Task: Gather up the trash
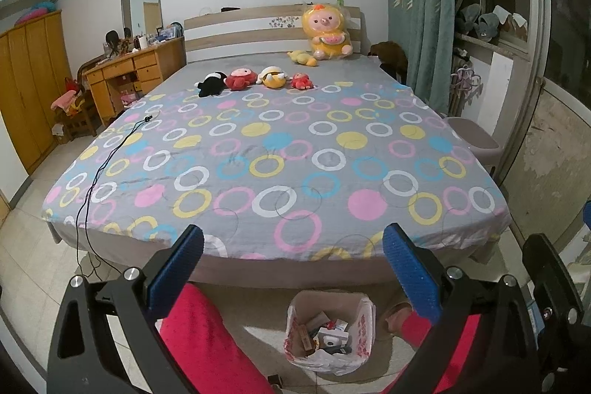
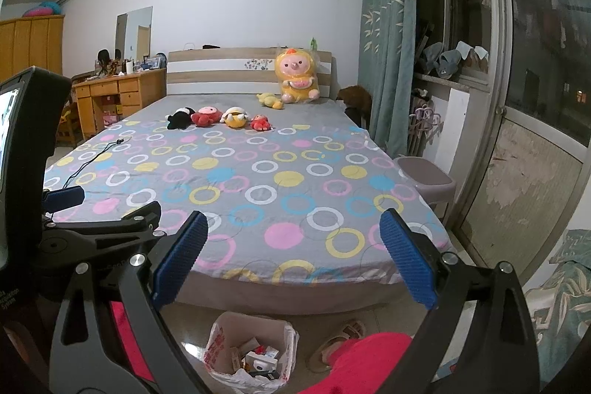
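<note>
A trash bin lined with a white plastic bag point(image 1: 330, 331) stands on the floor at the foot of the bed, with boxes and wrappers inside; it also shows in the right wrist view point(image 2: 253, 353). My left gripper point(image 1: 293, 268) is open and empty, held above and in front of the bin. My right gripper point(image 2: 291, 253) is open and empty too, also above the bin. The left gripper's body point(image 2: 62, 198) shows at the left of the right wrist view. The bed point(image 1: 258, 150) has a ring-patterned sheet with no loose trash visible on it.
Plush toys point(image 1: 255, 78) lie in a row near the headboard, with a big yellow one point(image 1: 325, 32) behind. A black cable point(image 1: 107, 161) runs over the bed's left edge. A grey stool point(image 2: 424, 178) stands right of the bed. The person's red-clad legs point(image 1: 207, 338) flank the bin.
</note>
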